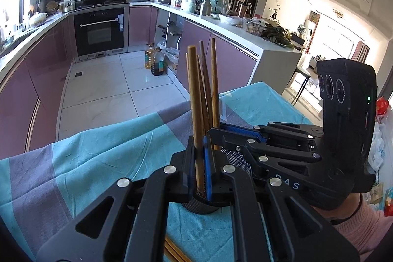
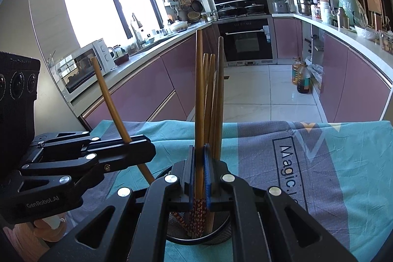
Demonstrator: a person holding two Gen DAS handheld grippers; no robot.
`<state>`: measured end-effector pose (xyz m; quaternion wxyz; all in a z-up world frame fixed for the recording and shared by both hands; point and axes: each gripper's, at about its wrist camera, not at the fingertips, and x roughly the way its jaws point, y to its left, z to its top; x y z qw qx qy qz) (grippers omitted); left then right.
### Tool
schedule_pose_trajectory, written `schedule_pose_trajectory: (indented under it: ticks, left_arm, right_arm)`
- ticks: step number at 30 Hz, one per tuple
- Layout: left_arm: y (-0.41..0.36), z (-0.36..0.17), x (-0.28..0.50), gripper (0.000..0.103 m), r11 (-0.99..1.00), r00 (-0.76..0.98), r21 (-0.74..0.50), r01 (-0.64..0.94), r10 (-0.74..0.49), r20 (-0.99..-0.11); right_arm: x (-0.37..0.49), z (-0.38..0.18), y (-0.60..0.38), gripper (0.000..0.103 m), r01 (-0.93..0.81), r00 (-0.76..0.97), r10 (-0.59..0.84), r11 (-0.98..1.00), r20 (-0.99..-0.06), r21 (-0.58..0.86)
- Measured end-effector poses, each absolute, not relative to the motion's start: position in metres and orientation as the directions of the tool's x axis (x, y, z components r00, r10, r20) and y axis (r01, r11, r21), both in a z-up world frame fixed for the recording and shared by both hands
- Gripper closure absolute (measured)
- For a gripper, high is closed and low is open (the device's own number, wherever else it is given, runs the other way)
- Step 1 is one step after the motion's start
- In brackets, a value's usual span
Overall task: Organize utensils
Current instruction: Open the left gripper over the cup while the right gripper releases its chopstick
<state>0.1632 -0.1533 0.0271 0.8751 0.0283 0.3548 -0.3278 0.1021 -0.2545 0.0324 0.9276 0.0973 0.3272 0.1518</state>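
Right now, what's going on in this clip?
A person is sorting wooden chopsticks into a round black mesh holder on a teal and grey tablecloth. The left gripper is shut on one chopstick, the right gripper on another, both over the holder, where several chopsticks already stand.

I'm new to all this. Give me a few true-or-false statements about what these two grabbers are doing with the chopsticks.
1. Each gripper's jaws clamp a chopstick. True: left gripper, right gripper.
2. The mesh holder is empty. False: several chopsticks stand in it.
3. The cloth is plain red. False: it is teal and grey.
4. The left gripper's chopstick leans tilted. True.
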Motion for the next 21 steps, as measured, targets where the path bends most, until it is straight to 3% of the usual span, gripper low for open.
schedule_pose_trajectory:
  ticks: [15, 17, 21]
  left_arm:
    - [-0.142, 0.016, 0.167, 0.092, 0.811, 0.561, -0.201, 0.550, -0.537, -0.630]
    - [-0.135, 0.018, 0.157, 0.081, 0.823, 0.595, -0.180, 0.539, -0.523, -0.610]
    - [-0.112, 0.024, 0.135, 0.074, 0.852, 0.664, -0.141, 0.503, -0.486, -0.568]
  right_arm:
    - [0.090, 0.037, -0.254, 0.094, -0.233, 0.745, 0.363, 0.928, -0.560, 0.292]
    - [0.083, 0.039, -0.253, 0.085, -0.248, 0.747, 0.374, 0.924, -0.549, 0.291]
    - [0.061, 0.047, -0.246, 0.074, -0.310, 0.747, 0.414, 0.909, -0.520, 0.280]
